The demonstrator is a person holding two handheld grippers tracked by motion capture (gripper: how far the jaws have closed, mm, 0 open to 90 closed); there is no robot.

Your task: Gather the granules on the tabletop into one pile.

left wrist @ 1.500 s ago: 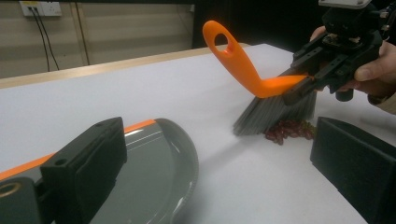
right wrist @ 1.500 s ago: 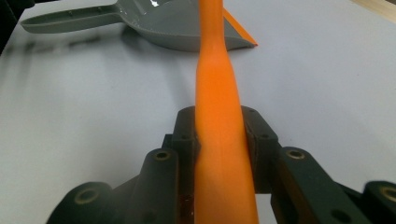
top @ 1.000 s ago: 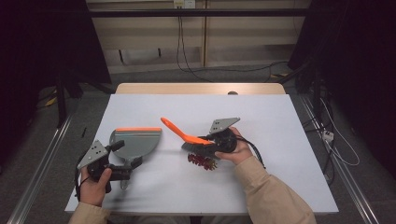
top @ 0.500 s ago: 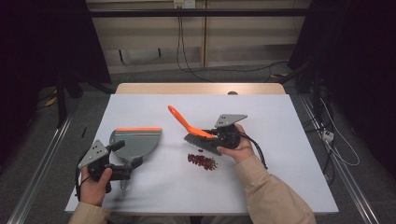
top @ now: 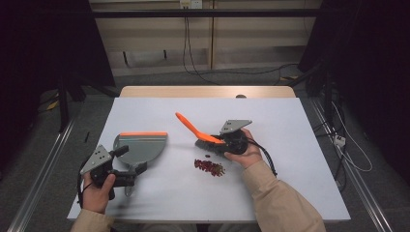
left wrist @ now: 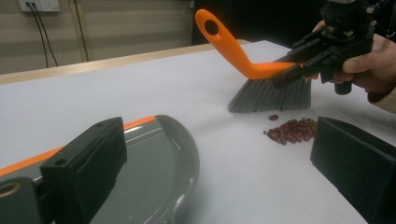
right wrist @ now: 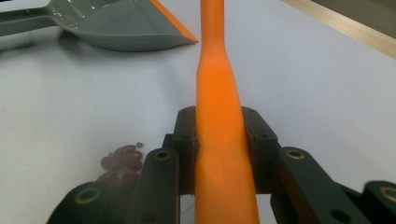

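You are at a white table [top: 300,145], with a small heap of red beans [top: 209,167] lying near its middle; every place below is given from that heap.

Your right gripper [top: 227,143] is just beyond the heap and a little to its right. Its two black jaws are clenched on the orange handle of a hand brush [top: 200,133], one on each side, as the right gripper view shows plainly [right wrist: 219,154]. The handle slants up and away to the left. The grey bristles [left wrist: 271,95] hang down just behind the beans, close to them, with one stray bean [left wrist: 273,117] lying between the bristles and the heap; whether the bristle tips touch the table cannot be told.

To the left of the heap, well apart from it, lies a grey dustpan [top: 140,147] with an orange lip [top: 143,134] on the side farthest from you. Your left gripper [top: 126,170] sits at the pan's near end, by its handle. From the left gripper view its jaws stand wide, one over the pan [left wrist: 154,172] and one toward the beans [left wrist: 292,130], pressing on nothing that can be seen.
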